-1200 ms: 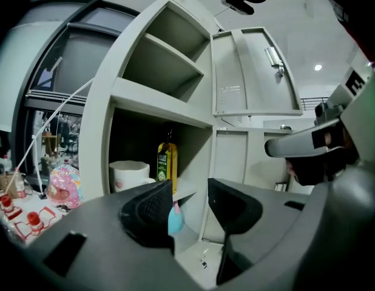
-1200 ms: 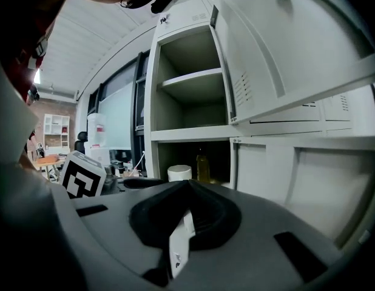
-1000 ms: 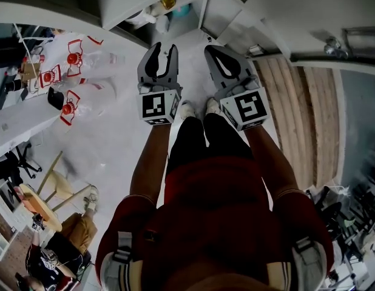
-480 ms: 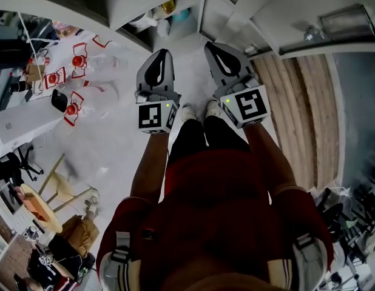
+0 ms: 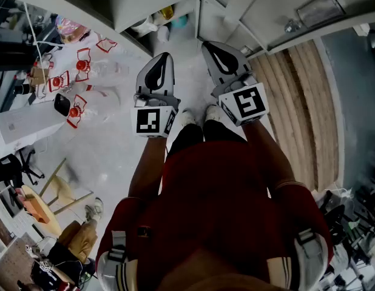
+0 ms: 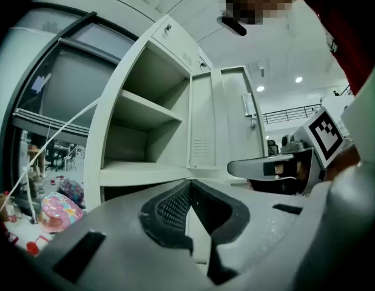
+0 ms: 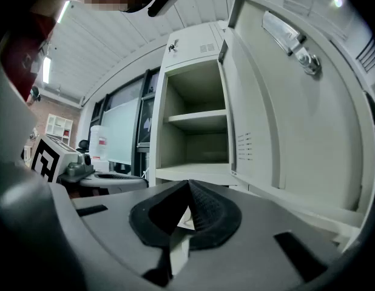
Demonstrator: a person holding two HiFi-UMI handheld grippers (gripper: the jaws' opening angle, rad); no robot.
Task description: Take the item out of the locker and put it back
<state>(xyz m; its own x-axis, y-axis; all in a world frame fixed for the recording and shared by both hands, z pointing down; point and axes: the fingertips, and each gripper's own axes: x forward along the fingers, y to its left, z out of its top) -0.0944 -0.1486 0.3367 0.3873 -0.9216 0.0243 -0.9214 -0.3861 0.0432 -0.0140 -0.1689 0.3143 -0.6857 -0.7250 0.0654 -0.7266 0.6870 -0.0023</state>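
A grey locker stands open before me, its door swung out to the right. The upper shelves that both gripper views show are bare. In the head view the bottom compartment holds a yellow item, a teal one and a white one. My left gripper points level at the locker, short of it. Its jaws have just been closing and are now shut with nothing between them. My right gripper is beside it, also shut and empty, near the door's edge.
Clear plastic bottles with red labels lie on the floor at the left, next to a white table. Wooden planks lie at the right. A stool and a seated person are behind me. A pink bag lies left of the locker.
The left gripper's jaws, open a second ago, have come together empty. Both grippers have risen and stand a little nearer the locker. The right stays shut.
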